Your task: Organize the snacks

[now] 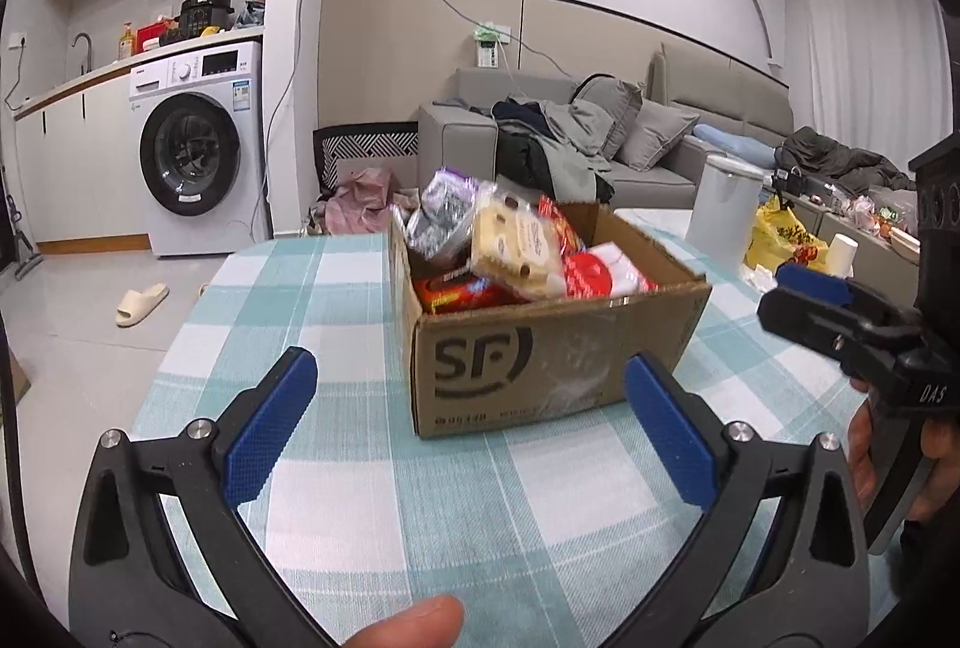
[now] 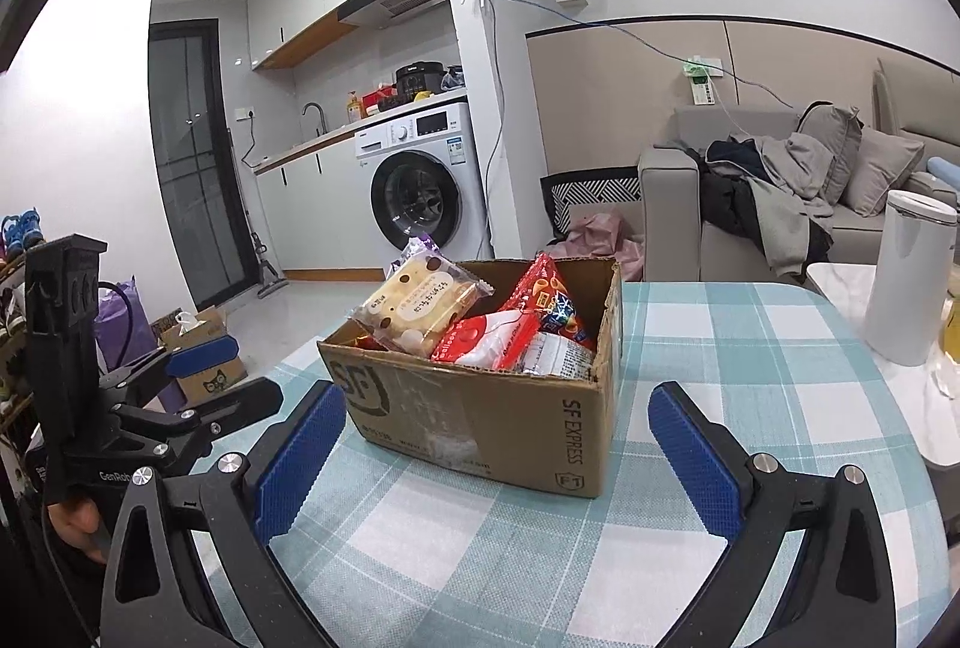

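A cardboard SF Express box (image 2: 480, 396) sits on the teal-and-white checked tablecloth (image 2: 540, 558), crammed with snack packets: a cream cake pack (image 2: 414, 309) on top, a red-and-white bag (image 2: 486, 339) beside it, and a red bag (image 2: 543, 294) behind. Those beneath are mostly hidden. The left gripper (image 1: 468, 420) and right gripper (image 2: 495, 459) both hover near the box, fingers spread wide, holding nothing. A white canister (image 2: 909, 276) stands at the table's far right edge.

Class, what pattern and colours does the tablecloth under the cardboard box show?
The tablecloth is a teal-and-white check, clearest in the right wrist view around the cardboard box.
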Tool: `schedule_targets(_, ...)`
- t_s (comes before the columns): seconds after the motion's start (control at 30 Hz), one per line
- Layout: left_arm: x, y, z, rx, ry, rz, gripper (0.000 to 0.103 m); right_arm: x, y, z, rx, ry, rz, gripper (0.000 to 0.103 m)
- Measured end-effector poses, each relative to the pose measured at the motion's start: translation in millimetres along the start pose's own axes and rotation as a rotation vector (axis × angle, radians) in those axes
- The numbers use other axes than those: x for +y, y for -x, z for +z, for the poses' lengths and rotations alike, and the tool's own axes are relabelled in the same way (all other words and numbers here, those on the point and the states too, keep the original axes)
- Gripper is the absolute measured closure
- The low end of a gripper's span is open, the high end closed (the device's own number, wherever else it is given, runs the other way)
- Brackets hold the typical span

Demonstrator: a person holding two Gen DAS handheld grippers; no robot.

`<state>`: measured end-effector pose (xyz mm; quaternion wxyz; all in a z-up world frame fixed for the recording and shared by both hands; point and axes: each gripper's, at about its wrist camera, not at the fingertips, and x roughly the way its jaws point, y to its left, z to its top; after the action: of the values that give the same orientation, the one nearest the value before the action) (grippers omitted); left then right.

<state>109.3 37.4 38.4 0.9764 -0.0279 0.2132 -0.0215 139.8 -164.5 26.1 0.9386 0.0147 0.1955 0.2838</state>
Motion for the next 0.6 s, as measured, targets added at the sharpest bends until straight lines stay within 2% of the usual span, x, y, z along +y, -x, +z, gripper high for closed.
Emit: schedule_targets(0.6,4,5,-27,-0.02,0.014,0.023,0.001,3,10,-26,-0.016,0.032,0.007,0.0)
